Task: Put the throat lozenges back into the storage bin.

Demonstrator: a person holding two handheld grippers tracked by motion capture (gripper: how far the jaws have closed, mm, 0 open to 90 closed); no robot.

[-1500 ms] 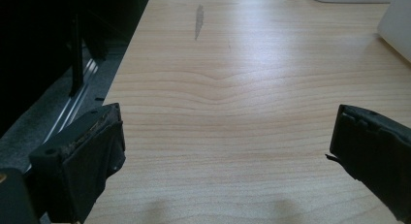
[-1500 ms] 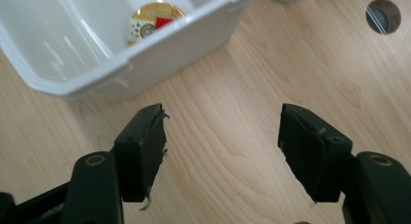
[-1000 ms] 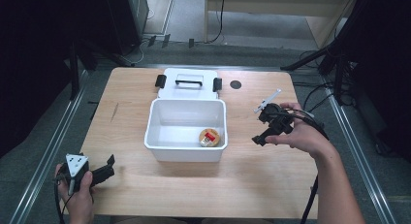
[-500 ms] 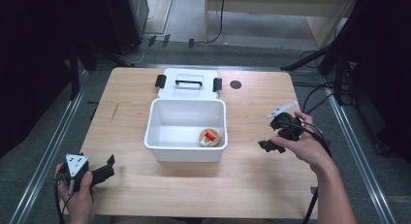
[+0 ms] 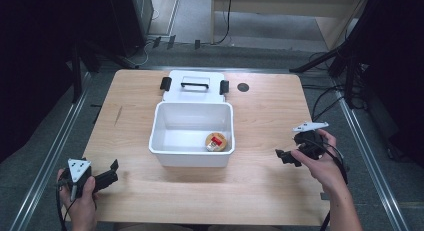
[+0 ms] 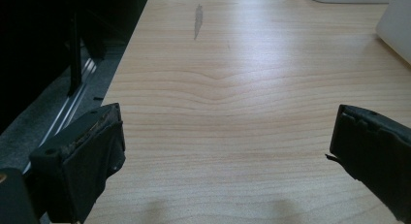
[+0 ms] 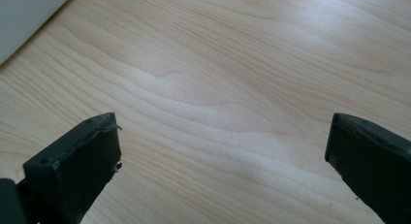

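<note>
Left claw (image 5: 111, 172) jaws apart, empty, low over the tabletop (image 5: 260, 191). Right claw (image 5: 284, 156) jaws apart, empty. White bin (image 5: 192, 133) sits between both claws, holding a small round container (image 5: 216, 141); lid (image 5: 194, 86) behind it.

Lab or recording rig, not a home: bare wooden table (image 5: 260, 191) on grey floor (image 5: 45, 141), metal floor rails (image 5: 372, 156), loose cables (image 5: 325, 98), black stand legs (image 5: 320, 66), dark equipment all around.
</note>
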